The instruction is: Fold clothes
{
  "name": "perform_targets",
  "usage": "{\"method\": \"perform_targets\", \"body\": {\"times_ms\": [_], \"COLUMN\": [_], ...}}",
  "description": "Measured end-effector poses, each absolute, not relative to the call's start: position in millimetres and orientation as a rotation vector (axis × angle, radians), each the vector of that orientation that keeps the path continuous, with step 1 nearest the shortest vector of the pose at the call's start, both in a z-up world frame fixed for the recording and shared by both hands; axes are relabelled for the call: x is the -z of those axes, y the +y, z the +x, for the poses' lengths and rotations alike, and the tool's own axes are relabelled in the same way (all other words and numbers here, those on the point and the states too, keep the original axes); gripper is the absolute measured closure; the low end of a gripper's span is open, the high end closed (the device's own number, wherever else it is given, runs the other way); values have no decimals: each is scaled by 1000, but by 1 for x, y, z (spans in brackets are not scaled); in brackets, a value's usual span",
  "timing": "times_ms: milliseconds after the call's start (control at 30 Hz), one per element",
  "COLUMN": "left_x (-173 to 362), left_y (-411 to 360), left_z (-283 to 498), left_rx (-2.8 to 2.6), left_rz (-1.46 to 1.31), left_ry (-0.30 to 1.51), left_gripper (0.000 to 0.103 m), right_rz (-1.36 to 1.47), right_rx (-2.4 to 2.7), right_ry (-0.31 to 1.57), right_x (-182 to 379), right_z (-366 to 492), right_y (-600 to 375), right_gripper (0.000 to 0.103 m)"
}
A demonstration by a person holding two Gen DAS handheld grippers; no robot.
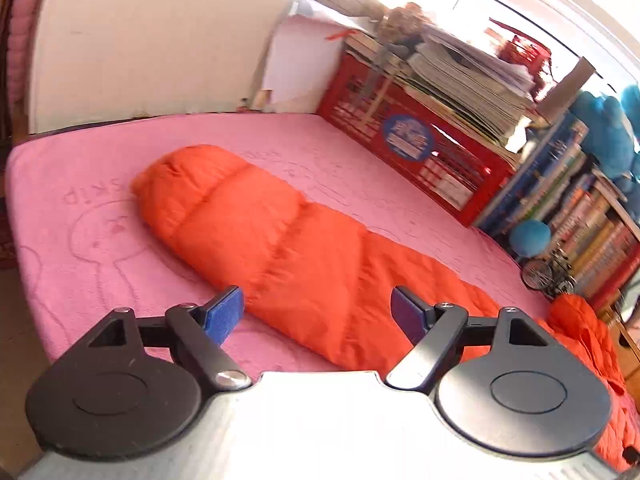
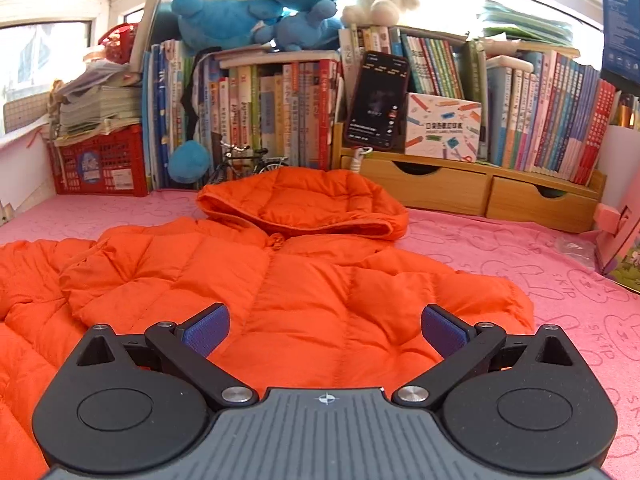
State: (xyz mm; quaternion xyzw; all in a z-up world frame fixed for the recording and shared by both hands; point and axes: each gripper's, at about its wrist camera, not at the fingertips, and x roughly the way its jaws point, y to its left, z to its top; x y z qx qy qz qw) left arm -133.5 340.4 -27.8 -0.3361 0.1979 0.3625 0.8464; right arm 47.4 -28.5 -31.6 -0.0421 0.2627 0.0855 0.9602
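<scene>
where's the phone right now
In the right wrist view the phone leans upright against the books on the wooden drawer shelf, just left of a white box, behind the jacket's hood.

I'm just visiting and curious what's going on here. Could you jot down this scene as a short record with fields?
garment: orange quilted puffer jacket with hood, lying flat, unfolded
sleeve: one orange sleeve stretched out sideways
surface: pink cloth with bunny prints
left gripper: open, above the sleeve, holding nothing
right gripper: open, above the jacket body, holding nothing
background: shelf of books, blue plush toys, red plastic crate
</scene>
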Motion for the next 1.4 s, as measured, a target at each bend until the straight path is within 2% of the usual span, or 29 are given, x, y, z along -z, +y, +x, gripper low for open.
{"method": "perform_targets", "body": {"times_ms": [167,367,400,433,467,500,533,567,833,1000,1167,1400], "left_x": [39,46,47,47,48,49,51,52,38,3,-28,-28], "left_y": [374,397,400,403,407,410,413,414,390,352,283,162], "left_z": [-152,-149,-146,-142,-139,-137,-137,-138,-128,-108,-74,-12], "left_rx": [-917,-945,-956,-967,-977,-985,-988,-988,-875,-691,-429,-133], "left_rz": [-788,-795,-789,-783,-776,-783,-806,-823,-747,-611,-493,-385], "left_ry": [381,315,317,319,321,319,313,302,224,180,167,261], "left_gripper": [22,26,32,44,51,68,92,99,99,99,99,99], "right_rz": [-179,-105,-97,-92,-92,-95,-99,-101,-80,-61,-49,-30], "right_rx": [-180,-195,-196,-197,-197,-195,-194,-192,-198,-205,-207,-213], "right_ry": [558,590,593,596,597,598,599,601,614,625,629,633], "right_x": [50,56,57,57,57,58,58,58,59,59,59,58], "right_z": [46,49,50,50,50,50,50,50,52,54,54,55], "right_y": [-5,-17,-18,-18,-18,-18,-17,-17,-19,-21,-23,-26], "right_gripper": [0,0,0,0,0,0,0,0,0,0,0,0]}}
